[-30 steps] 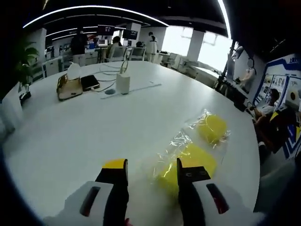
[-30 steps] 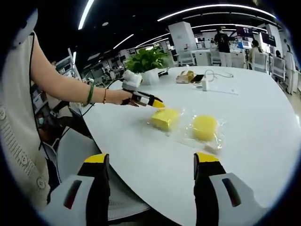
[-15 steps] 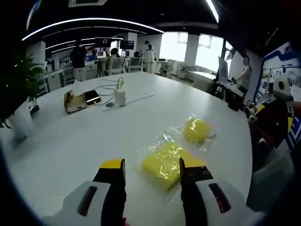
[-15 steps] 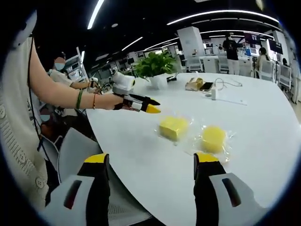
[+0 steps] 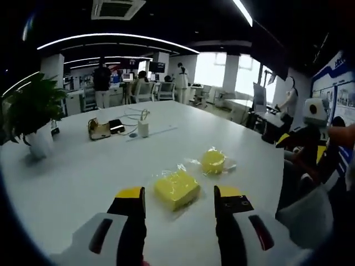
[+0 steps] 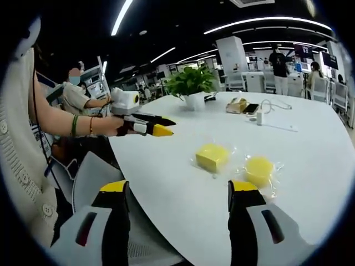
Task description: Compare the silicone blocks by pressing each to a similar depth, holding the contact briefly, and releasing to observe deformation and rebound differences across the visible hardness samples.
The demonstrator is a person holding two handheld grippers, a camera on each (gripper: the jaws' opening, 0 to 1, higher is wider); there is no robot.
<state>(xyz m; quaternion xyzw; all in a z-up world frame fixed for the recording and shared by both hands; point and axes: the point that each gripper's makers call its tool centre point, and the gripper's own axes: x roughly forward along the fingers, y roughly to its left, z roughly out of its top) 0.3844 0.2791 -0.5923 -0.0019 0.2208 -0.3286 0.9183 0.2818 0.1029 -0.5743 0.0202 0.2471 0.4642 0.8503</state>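
Two yellow silicone blocks in clear wrappers lie on the white round table (image 5: pixel 83 177). The square block (image 5: pixel 176 189) sits just beyond my left gripper (image 5: pixel 178 195), which is open and held above the table. The round block (image 5: pixel 213 161) lies a little farther right. In the right gripper view the square block (image 6: pixel 212 157) and round block (image 6: pixel 259 169) lie side by side. My right gripper (image 6: pixel 180 189) is open near the table's edge, apart from both. The left gripper (image 6: pixel 148 126) enters there from the left, held by a person's hand, well clear of the blocks.
A potted plant (image 5: pixel 33 113) stands at the table's left. A tissue box (image 5: pixel 100 131), a phone and a white charger (image 5: pixel 143 128) with cables lie at the far side. Chairs (image 6: pixel 91 177) stand by the near edge. People are at desks behind.
My left gripper has pulled back and up from the square block, which now lies in the open ahead of it. The right gripper view has drawn back slightly.
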